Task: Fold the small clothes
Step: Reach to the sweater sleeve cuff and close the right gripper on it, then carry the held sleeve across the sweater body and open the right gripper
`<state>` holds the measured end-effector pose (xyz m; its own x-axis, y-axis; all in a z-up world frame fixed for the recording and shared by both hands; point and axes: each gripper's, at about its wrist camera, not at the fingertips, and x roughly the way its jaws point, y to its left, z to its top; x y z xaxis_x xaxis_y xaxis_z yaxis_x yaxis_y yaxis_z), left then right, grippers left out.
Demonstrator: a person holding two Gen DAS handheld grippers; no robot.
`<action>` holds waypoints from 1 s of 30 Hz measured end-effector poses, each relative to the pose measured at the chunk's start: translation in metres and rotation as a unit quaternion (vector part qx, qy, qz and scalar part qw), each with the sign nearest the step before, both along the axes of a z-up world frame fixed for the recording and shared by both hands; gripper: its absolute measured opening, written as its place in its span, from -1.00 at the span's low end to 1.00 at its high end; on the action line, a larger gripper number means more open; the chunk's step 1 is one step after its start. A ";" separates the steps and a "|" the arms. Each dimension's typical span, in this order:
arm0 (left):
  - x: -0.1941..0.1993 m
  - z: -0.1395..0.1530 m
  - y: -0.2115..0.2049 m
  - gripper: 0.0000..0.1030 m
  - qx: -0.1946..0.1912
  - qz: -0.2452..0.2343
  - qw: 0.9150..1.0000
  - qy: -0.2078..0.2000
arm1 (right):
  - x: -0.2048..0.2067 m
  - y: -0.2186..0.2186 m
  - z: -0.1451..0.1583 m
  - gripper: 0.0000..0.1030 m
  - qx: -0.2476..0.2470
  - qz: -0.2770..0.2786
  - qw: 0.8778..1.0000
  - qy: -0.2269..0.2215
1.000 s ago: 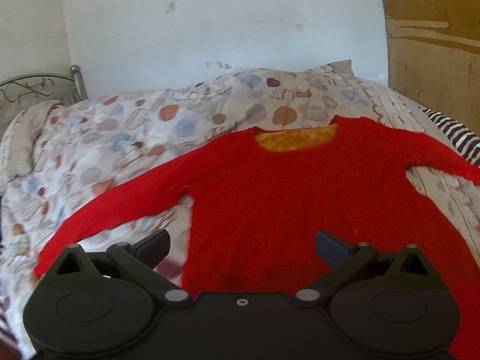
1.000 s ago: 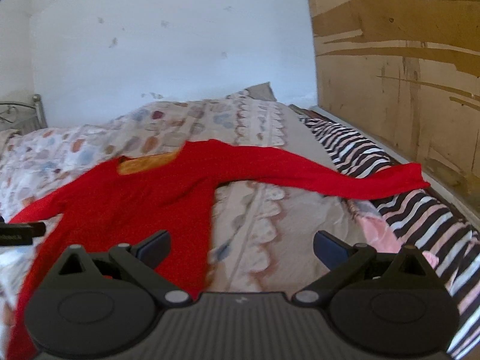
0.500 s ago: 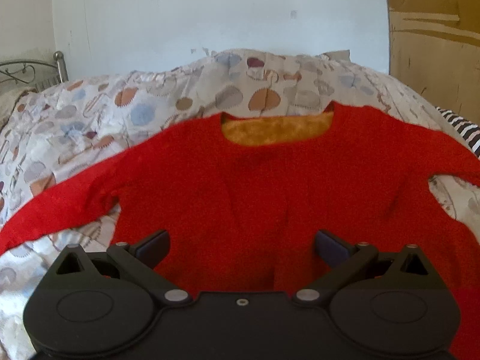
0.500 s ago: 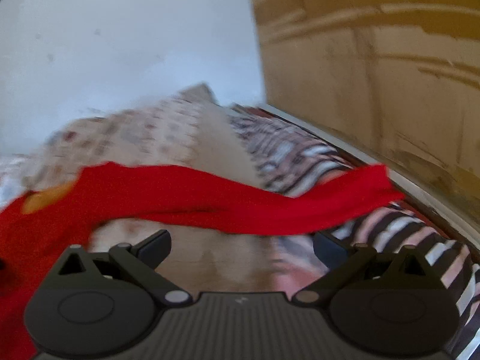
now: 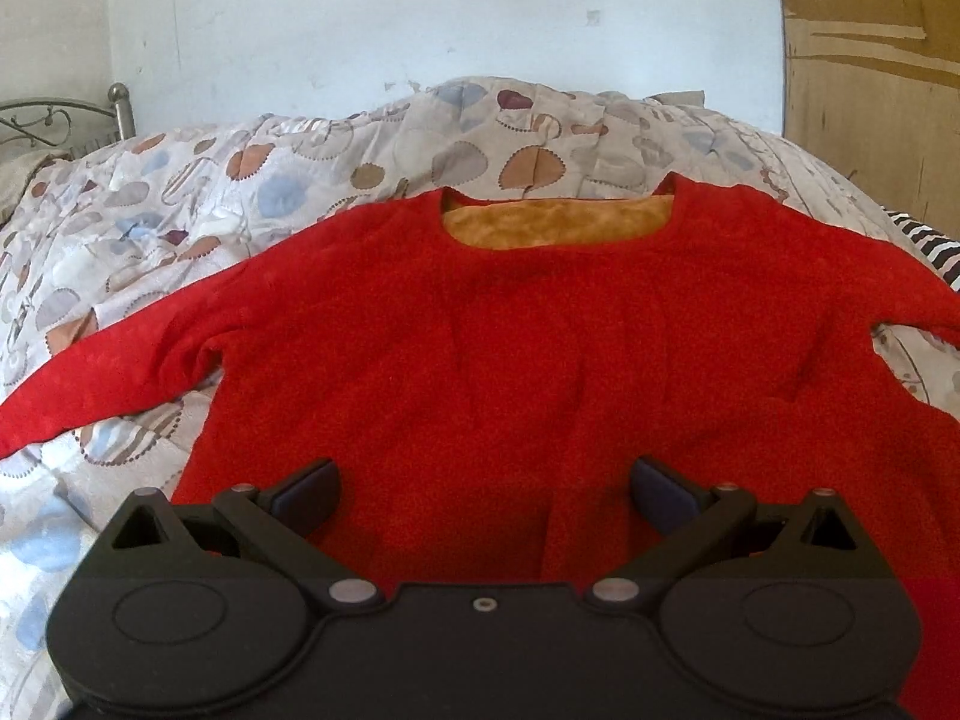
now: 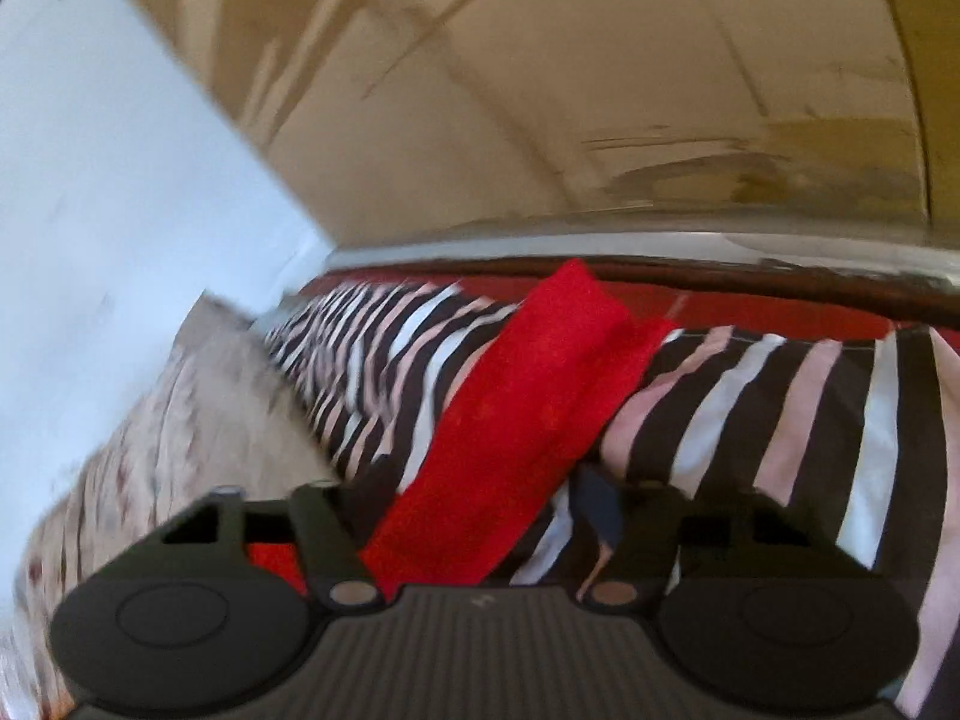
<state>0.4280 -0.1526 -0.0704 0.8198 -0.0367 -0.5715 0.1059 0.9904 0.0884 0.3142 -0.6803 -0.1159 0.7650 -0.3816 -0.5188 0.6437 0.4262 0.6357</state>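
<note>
A red sweater [image 5: 540, 330] with an orange lining at the neck [image 5: 558, 222] lies flat, front up, on the bed, sleeves spread to both sides. My left gripper [image 5: 483, 489] hovers open over the sweater's lower body, nothing between its fingers. In the right wrist view, which is rolled and blurred, the red sleeve [image 6: 522, 396] runs across a striped blanket and passes between the jaws of my right gripper [image 6: 459, 519]. Those jaws are closing with the sleeve between them; a sliver of blanket still shows beside the right finger [image 6: 594, 507].
A patterned duvet [image 5: 240, 210] covers the bed under the sweater. The black, white and pink striped blanket [image 6: 750, 408] lies along the bed's far edge by a rail [image 6: 720, 252]. A wooden board [image 6: 600, 90] and white wall [image 5: 420, 18] stand behind; a metal bedhead [image 5: 60, 114] is at the left.
My right gripper swung right to the sleeve's end, rolled over, and its jaws narrowed around the sleeve. My left gripper came in and down over the sweater's body, then held still.
</note>
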 end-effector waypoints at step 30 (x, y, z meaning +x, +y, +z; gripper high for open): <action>-0.007 0.103 0.161 0.99 -0.023 0.149 0.987 -0.058 | 0.127 0.370 0.175 -0.85 -0.428 0.413 0.800 -0.075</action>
